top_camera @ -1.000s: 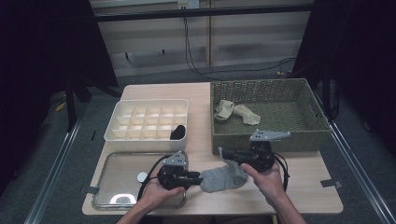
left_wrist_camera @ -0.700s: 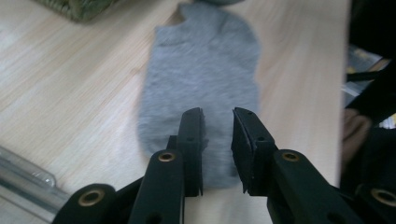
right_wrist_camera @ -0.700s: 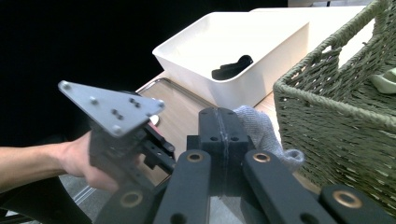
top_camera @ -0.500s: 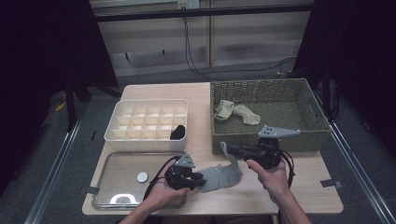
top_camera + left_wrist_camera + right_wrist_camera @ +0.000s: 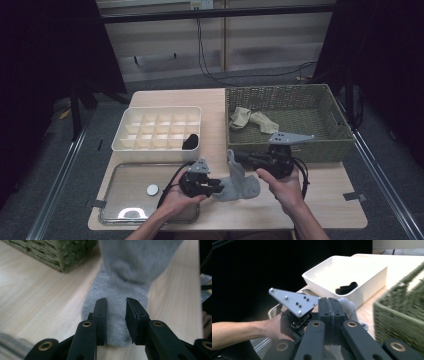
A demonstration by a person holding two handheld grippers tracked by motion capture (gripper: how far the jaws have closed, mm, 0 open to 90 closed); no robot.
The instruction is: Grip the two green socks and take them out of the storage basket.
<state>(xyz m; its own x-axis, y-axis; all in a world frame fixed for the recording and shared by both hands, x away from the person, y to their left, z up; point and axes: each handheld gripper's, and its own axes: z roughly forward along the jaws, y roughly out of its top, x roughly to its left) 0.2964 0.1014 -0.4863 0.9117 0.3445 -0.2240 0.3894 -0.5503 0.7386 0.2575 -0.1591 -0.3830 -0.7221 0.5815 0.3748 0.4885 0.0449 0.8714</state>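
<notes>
Grey sock [image 5: 239, 184] lying on the table [image 5: 320, 200] in front of the wicker basket [image 5: 300, 145], one end lifted. Right gripper [image 5: 333, 305] clamped shut on that raised end; left gripper [image 5: 116, 321] parted over the flat end, not yet pinching. Likely slip: closing too shallow and catching only a fold, or pulling the fabric free of the right jaws. Contents of the white divided box [image 5: 160, 131] hard to identify beyond one dark item.

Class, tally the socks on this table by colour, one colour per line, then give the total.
Grey sock: 1
Beige socks, in the wicker basket: 2, lying together
Black sock, in the white divided box: 1
Total: 4
</notes>
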